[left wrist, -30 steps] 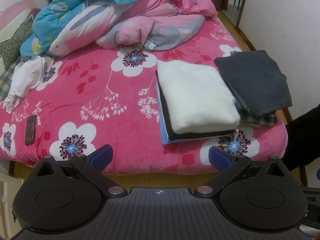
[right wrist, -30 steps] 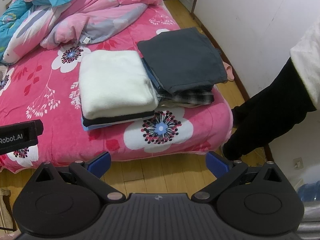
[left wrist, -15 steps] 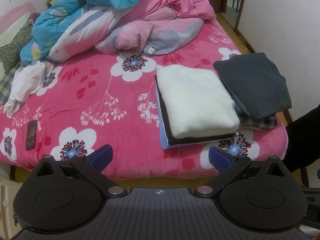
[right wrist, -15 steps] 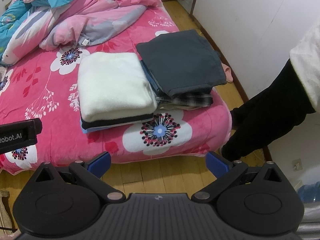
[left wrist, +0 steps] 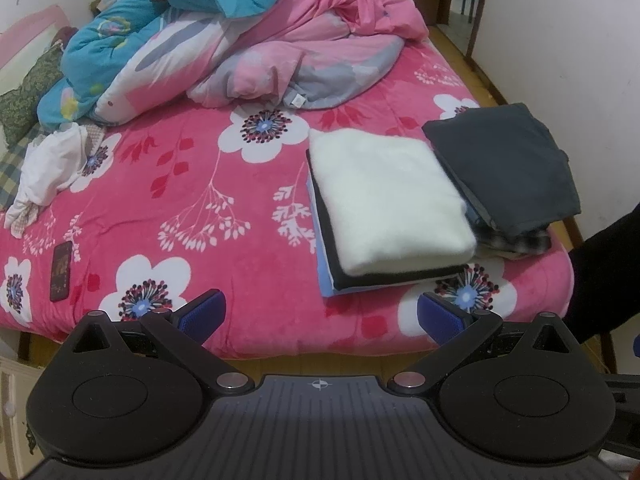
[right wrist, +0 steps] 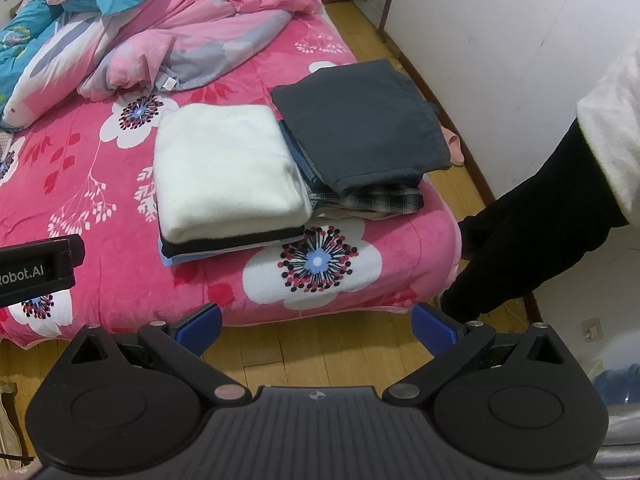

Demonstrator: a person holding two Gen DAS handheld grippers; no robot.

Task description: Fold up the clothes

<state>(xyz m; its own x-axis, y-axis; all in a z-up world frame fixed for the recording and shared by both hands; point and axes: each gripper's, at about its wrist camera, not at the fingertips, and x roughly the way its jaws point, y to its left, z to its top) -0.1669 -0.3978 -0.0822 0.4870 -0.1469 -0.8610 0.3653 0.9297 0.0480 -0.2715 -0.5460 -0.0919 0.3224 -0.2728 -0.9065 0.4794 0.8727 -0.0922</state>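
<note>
Two stacks of folded clothes lie on the right part of the pink flowered bed (left wrist: 224, 216). A white fleece garment (left wrist: 384, 196) (right wrist: 224, 168) tops the nearer stack, over black and light blue layers. A dark grey garment (left wrist: 504, 168) (right wrist: 360, 124) tops the stack beside it, over a plaid piece. An unfolded white garment (left wrist: 52, 168) lies crumpled at the bed's left edge. My left gripper (left wrist: 320, 316) is open and empty, held back over the bed's front edge. My right gripper (right wrist: 316, 324) is open and empty above the wooden floor in front of the bed.
A heap of pink and blue duvets (left wrist: 240, 40) covers the back of the bed. A dark phone (left wrist: 61, 271) lies near the front left edge. A white wall (right wrist: 500, 40) runs along the right. The person's black-clad leg (right wrist: 520, 248) stands by the bed's right corner.
Both grippers have drawn slightly back and up from the bed, so the folded stacks sit a little farther away. Both stay open. Nothing on the bed has moved.
</note>
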